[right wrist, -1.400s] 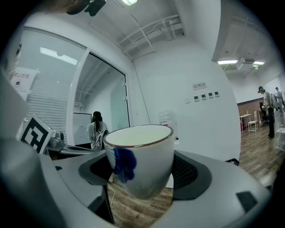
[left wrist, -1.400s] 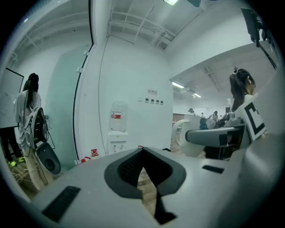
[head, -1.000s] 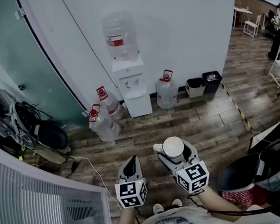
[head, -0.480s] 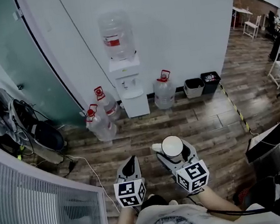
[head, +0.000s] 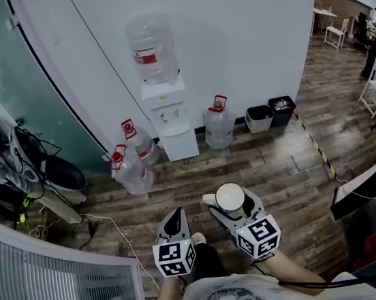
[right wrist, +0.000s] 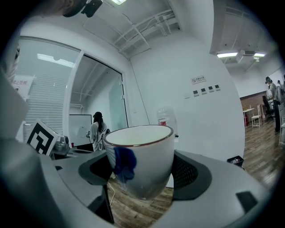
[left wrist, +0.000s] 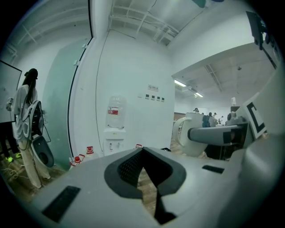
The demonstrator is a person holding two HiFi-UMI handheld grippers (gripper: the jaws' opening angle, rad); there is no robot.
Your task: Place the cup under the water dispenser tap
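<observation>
Cup sits upright, pinched in the right hand-held gripper, well apart from the water dispenser ahead. Left hand-held gripper: pressed together, empty. Keep the cup level; approach the tap squarely before lowering.

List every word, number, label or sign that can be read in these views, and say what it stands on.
No text can be read in any view.
Red label on the bottle: too small to read.
Wall sign: blurred.
Sheet with red print at the left edge of the right gripper view: blurred.
Left cube and right cube: square markers only, no letters.
Cup: a blue mark, no lettering.
</observation>
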